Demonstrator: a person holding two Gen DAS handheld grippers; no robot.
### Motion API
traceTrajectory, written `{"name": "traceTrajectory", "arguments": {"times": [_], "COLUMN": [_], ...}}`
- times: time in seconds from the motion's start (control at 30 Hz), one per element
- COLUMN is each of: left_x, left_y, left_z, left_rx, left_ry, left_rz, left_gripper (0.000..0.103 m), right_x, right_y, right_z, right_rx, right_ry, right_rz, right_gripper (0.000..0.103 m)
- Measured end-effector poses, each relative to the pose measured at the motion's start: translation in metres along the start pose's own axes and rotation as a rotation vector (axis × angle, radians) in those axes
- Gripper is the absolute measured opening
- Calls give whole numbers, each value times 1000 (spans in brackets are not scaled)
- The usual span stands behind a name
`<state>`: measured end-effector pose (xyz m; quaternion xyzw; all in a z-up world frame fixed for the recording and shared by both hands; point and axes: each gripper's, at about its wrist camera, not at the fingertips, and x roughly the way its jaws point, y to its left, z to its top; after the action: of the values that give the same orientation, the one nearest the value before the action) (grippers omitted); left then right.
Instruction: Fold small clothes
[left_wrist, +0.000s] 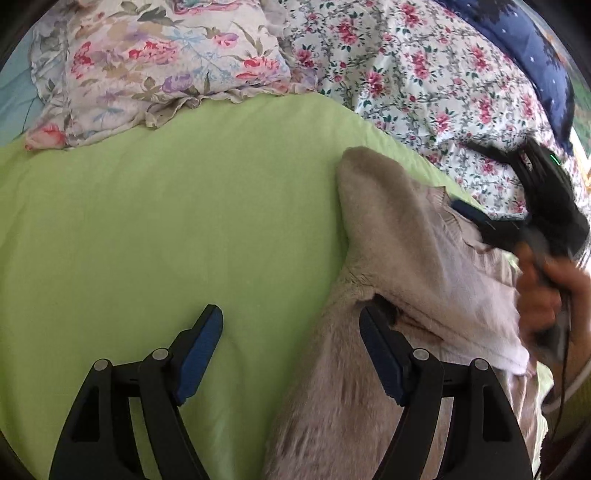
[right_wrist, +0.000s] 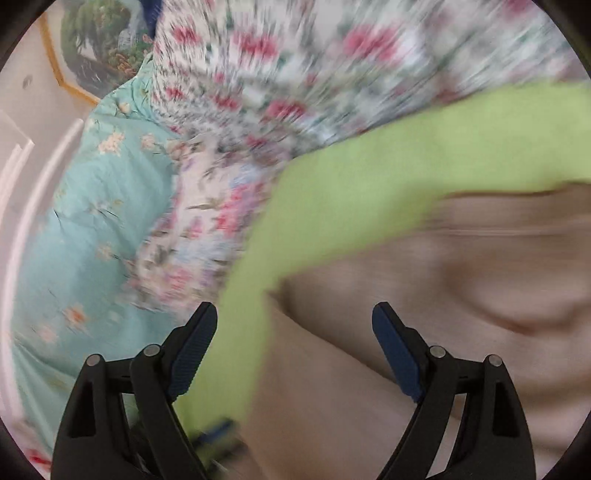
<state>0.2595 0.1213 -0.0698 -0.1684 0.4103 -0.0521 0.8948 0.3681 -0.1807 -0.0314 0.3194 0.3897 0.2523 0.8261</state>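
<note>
The beige garment (left_wrist: 399, 258) lies at the right on the green sheet (left_wrist: 166, 229). Left claw (left_wrist: 291, 354) and right claw (right_wrist: 295, 354) gape, released; each should pinch one hem corner squarely before folding.

We see a lime green sheet (left_wrist: 184, 221) beneath a floral pillow (left_wrist: 147, 66), a rose-print quilt (left_wrist: 424, 85), a navy blanket (left_wrist: 535, 55) and turquoise bedding (right_wrist: 85, 229).

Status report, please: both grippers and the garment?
Left hand-held gripper open, right hand-held gripper open. Fuzzy beige knitted garment on lime-green bedsheet, unfolded. Right view blurred. No obstruction seen.
</note>
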Motion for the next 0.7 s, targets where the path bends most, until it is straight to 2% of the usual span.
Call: {"name": "traceTrajectory", "arguments": {"times": [0.1, 0.2, 0.27, 0.4, 0.5, 0.53, 0.57, 0.6, 0.7], "left_x": [-5, 4, 14, 50, 56, 55, 54, 54, 54], "left_y": [-4, -17, -28, -42, -41, -42, -42, -41, -35], "left_z": [9, 28, 39, 46, 40, 39, 38, 37, 36], "left_rx": [10, 40, 74, 182, 199, 205, 210, 210, 195], "left_ry": [-9, -14, -6, 62, 66, 62, 58, 55, 50], "left_rz": [-24, 3, 14, 150, 156, 160, 166, 169, 163], "left_gripper": [78, 78, 80, 81, 84, 84, 84, 86, 87], "right_x": [-66, -129, -157, -176, -162, -159, -155, -157, -181], "right_y": [-28, -53, -71, -104, -117, -119, -116, -111, -83], "right_z": [-19, -45, -60, -84, -95, -97, -97, -96, -86], "right_rx": [7, -9, -2, 27, 18, 7, -6, -16, -84], "right_ry": [-70, -134, -139, -68, 11, 24, 27, 8, -143], "right_rz": [-135, -330, -455, -602, -633, -640, -635, -629, -646], "right_gripper": [87, 86, 85, 68, 63, 42, 13, 9, 8]}}
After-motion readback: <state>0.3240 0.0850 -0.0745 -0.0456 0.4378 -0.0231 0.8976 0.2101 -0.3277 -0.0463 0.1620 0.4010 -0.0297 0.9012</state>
